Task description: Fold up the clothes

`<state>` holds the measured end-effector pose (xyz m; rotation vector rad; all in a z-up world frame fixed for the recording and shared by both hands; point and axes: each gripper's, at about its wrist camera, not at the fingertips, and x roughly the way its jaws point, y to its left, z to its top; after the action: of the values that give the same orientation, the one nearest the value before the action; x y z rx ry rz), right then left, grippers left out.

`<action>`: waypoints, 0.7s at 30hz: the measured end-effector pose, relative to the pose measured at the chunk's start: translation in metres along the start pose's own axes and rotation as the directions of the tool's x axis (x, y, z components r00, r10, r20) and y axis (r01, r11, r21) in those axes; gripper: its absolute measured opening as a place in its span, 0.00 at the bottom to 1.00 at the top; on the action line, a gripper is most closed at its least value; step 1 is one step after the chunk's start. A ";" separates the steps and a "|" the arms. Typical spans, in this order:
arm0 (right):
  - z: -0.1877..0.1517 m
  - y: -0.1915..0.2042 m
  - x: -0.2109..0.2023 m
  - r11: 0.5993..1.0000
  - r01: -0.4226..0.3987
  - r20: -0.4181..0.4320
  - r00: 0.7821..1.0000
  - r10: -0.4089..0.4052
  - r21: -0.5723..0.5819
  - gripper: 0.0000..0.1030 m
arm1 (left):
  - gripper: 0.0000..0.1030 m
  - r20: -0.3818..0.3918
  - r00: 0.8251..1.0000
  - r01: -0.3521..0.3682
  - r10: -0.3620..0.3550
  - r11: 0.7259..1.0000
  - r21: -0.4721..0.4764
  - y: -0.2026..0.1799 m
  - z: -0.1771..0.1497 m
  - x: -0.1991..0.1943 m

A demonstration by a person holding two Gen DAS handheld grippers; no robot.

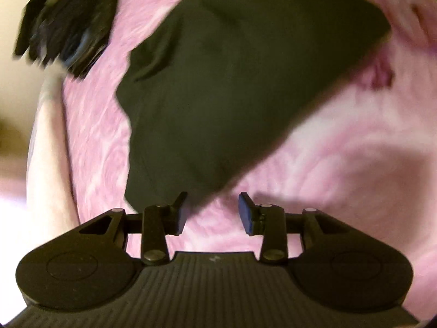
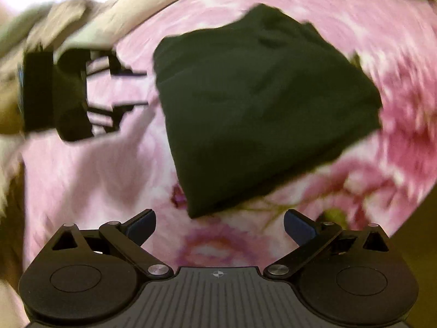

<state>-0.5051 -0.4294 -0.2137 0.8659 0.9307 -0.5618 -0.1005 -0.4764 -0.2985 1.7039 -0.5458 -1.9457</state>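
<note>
Both grippers' jaws stand apart, empty, with the folded dark garment (image 2: 262, 109) just beyond.

Your right gripper (image 2: 220, 225) hangs over the pink flowered bedspread (image 2: 90, 191) with its jaws spread wide and nothing between them; only the spread shows in the gap. Just beyond the jaws lies the dark folded garment (image 2: 262, 109), a thick, roughly square bundle resting flat on the bedspread, its near corner pointing at your gripper without touching either finger. To the left of the garment you can see the other gripper (image 2: 131, 90), blurred, its fingers aimed at the bundle's left edge but apart from it. Behind it sits a heap of pale cloth (image 2: 68, 19), too smeared to make out.
</note>
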 end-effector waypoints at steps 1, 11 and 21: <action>-0.001 -0.007 0.002 0.997 -0.025 0.017 1.000 0.024 0.066 0.99 | 0.35 0.009 1.000 -0.006 0.005 1.000 0.025 -0.001 -0.002 0.007; -0.010 -0.068 0.039 0.814 -0.174 0.147 0.983 0.110 0.555 0.61 | 0.30 0.045 0.999 -0.021 0.017 0.996 0.086 0.006 -0.010 0.032; 0.009 -0.052 0.027 0.968 -0.001 -0.052 0.999 0.015 0.253 0.22 | 0.27 0.011 0.997 0.072 -0.073 0.997 0.030 0.024 -0.005 0.034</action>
<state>-0.5258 -0.4671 -0.2541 1.1181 0.9159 -0.6621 -0.0961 -0.5160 -0.3124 1.7543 -0.5265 -2.0088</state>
